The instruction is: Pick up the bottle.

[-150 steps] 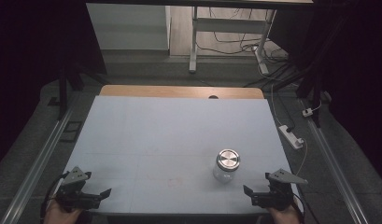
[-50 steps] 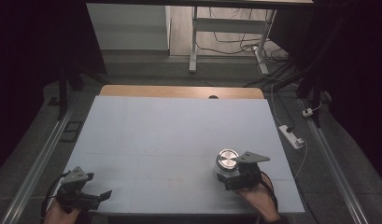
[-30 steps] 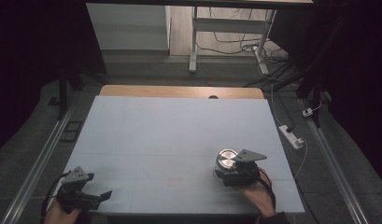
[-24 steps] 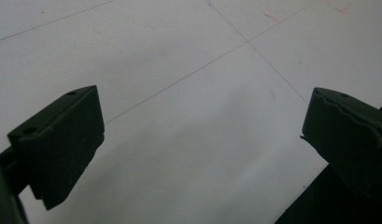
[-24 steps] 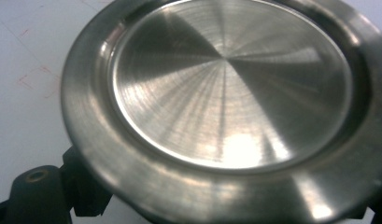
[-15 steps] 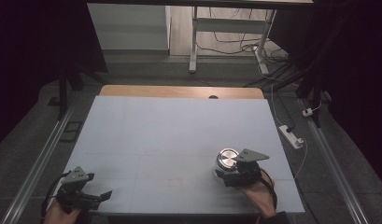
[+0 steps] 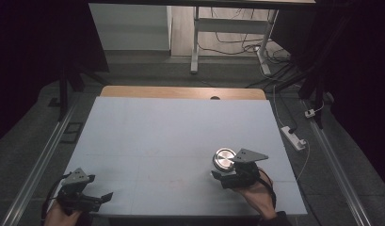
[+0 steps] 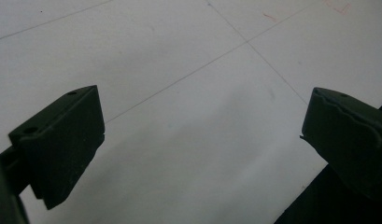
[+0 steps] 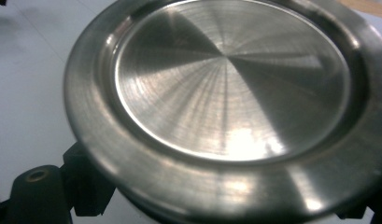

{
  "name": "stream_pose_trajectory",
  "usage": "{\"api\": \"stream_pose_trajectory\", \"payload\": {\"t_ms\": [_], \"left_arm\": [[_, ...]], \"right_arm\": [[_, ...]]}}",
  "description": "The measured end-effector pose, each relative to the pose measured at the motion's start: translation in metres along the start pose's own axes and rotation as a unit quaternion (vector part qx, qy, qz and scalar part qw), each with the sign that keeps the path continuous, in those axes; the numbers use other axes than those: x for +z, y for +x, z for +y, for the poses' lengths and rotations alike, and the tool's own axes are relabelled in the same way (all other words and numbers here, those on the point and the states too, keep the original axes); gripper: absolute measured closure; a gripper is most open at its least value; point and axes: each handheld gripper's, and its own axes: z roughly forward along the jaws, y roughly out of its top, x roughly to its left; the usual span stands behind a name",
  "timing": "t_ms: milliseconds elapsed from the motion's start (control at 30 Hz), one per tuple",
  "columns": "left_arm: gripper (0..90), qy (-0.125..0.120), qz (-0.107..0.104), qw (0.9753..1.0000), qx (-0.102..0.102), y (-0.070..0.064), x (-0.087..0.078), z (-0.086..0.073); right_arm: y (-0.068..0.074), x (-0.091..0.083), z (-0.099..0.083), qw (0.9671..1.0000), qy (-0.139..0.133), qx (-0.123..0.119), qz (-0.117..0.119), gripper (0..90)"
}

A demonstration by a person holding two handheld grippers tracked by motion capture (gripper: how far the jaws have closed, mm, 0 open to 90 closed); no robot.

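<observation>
At the lower right of the white bench (image 7: 180, 132), the right gripper (image 7: 228, 176) has its jaws clasped around a clear jar with a round brushed-metal lid (image 7: 224, 158), while the left gripper (image 7: 93, 197) rests released at lower left.

Hidden and cut-off parts around the jar and the two grippers

In the high view the right gripper (image 7: 228, 175) and its grey plate cover the near side of the jar (image 7: 224, 159), so the jar's body below the metal lid (image 7: 223, 157) is mostly out of sight, and whether the jaws press on it cannot be told. In the right gripper view the lid (image 9: 230, 93) runs past the right and bottom edges, hiding the jar body and most of both jaws. The left gripper (image 7: 93, 197) is small and dark; the hand (image 7: 58, 217) holding it is cut by the bottom edge.
</observation>
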Motion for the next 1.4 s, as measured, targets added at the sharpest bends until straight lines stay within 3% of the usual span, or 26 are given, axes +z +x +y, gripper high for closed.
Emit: {"api": "stream_pose_trajectory", "payload": {"t_ms": [600,1400], "left_arm": [[0.4,0.000,0.000,1.0000,0.001,0.000,0.000,0.000],[0.4,0.001,-0.002,1.0000,0.001,0.000,0.000,0.000]], "right_arm": [[0.017,0.025,0.024,0.9993,-0.001,-0.018,0.033,14.4],[0.033,0.063,0.046,0.9975,-0.003,-0.038,0.060,14.4]]}}
